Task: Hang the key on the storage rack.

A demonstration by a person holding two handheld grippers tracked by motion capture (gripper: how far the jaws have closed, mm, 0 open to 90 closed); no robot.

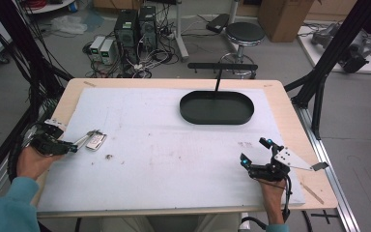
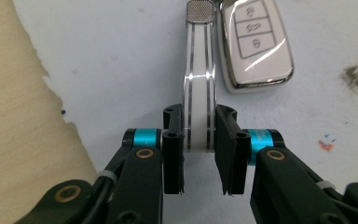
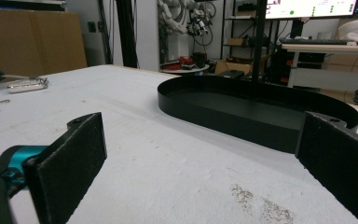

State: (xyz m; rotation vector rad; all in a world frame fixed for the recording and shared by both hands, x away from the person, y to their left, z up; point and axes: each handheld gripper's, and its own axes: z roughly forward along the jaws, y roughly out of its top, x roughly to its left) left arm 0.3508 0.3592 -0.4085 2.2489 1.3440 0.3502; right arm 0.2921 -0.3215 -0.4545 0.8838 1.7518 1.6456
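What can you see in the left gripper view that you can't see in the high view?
The left gripper view alone shows detail: three button icons on the white car key, silver stripes along its strap, and the left claw closed on that strap. The high view alone shows the black oval tray, the right claw open near the table's front edge, both hands, the stool and computers on the floor. Both show the key, the left claw, the white mat and the wooden table edge.
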